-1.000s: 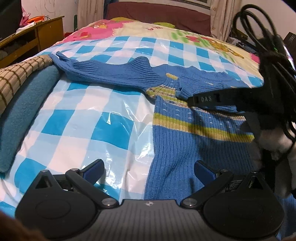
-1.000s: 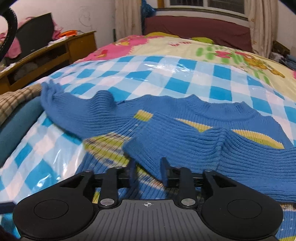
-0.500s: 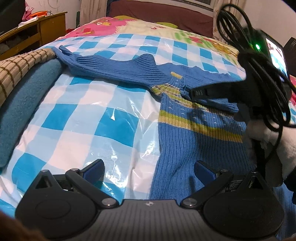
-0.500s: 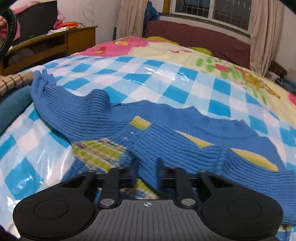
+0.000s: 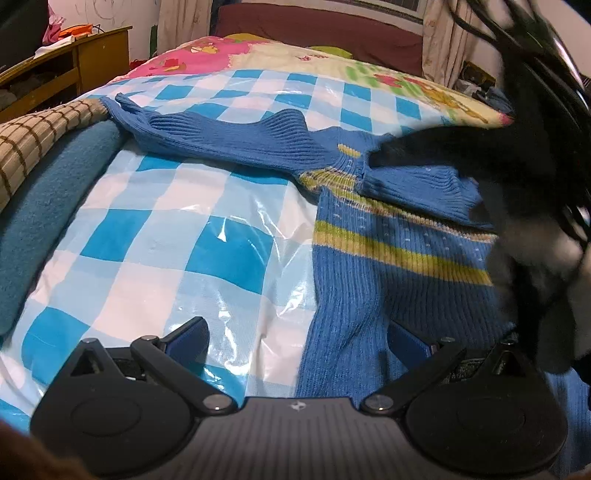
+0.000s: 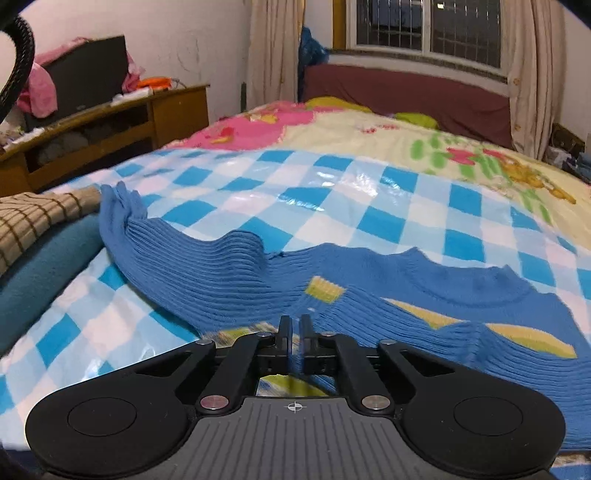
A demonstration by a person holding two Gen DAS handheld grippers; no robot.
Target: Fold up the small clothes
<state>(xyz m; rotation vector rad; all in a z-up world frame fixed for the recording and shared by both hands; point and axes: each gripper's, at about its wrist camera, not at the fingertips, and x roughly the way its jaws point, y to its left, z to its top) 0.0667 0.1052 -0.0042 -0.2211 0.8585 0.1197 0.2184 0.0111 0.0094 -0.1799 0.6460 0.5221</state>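
Blue-checked plastic sheet (image 5: pixel 177 236) over bed (image 6: pixel 369 140)

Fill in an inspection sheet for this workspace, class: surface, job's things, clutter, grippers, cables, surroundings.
Surface: checked plastic sheet over a bed.
Job's things: blue sweater lying spread out, one sleeve folded across its chest.
Clutter: teal blanket and plaid cloth at the sheet's edge.
Grippers: left gripper open, over the sweater's edge; right gripper shut on the sweater.
Cables: black cables hang by the right gripper.
Surroundings: wooden desk, window, curtains.
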